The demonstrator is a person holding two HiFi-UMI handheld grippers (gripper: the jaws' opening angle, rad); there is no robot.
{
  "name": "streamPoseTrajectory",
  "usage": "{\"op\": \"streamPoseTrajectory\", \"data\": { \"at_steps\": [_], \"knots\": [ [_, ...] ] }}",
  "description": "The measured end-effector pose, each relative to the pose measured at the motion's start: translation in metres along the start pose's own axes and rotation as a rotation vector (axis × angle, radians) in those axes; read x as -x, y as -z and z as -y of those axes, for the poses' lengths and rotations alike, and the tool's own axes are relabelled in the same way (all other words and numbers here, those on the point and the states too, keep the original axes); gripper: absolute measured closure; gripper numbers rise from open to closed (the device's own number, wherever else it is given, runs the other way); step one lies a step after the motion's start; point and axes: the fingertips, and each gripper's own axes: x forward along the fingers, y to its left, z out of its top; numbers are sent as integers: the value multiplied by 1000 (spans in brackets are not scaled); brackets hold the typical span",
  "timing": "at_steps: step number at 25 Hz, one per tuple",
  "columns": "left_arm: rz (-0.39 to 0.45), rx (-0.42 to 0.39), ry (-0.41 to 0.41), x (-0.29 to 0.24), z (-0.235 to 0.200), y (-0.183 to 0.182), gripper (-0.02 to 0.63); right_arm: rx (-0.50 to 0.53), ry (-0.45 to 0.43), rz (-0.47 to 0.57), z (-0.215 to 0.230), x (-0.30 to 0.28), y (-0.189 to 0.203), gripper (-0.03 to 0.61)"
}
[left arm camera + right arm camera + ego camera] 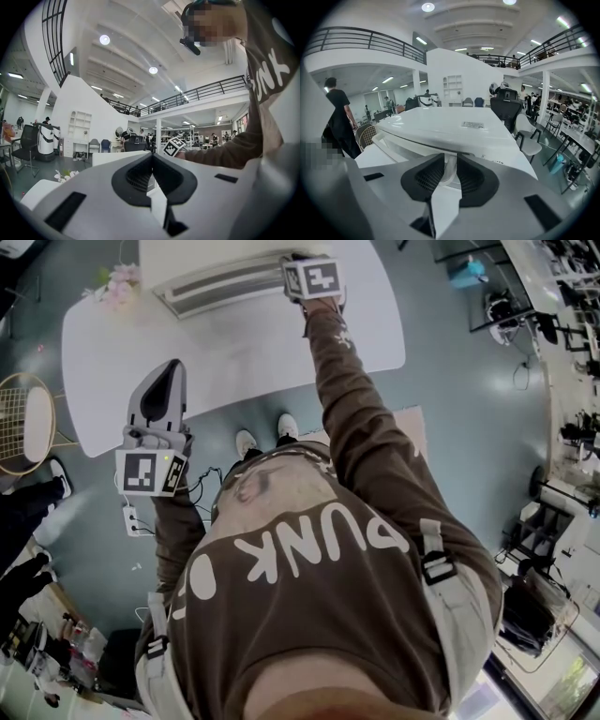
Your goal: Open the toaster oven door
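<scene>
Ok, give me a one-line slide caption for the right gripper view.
Right gripper closed on the white door handle of the toaster oven.

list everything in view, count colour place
toaster oven: 1, white, far side of the table
door handle: 1, white, between the right tool's jaws
table: 1, white, under the oven
flowers: 1 bunch, pink, table's far left corner
wire chair: 1, gold, floor left of the table
power strip: 1, white, on the floor
shoes: 2, white, by the table's near edge
left tool: 1, grey, shut, empty, over the table's near left edge
right tool: 1, grey, shut on the door handle
</scene>
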Motion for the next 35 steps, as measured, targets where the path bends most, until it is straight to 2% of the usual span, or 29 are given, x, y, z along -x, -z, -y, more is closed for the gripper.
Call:
{"op": "streamPoseTrajectory", "data": {
  "at_steps": [20, 25, 28, 32, 35],
  "knots": [
    [-1, -5, 20, -4, 9, 0, 611, 50, 5, 35, -14, 26, 33, 483],
    [-3, -6, 23, -6, 11, -1, 611, 80, 15, 71, -18, 37, 33, 483],
    [-4, -5, 25, -8, 13, -3, 611, 71, 18, 60, -15, 36, 46, 483],
    [-7, -2, 30, -9, 15, -1, 611, 110, 21, 98, -25, 51, 40, 483],
    [-13, 0, 32, -11, 16, 0, 611, 92, 24, 72, -22, 44, 66, 483]
  ]
}}
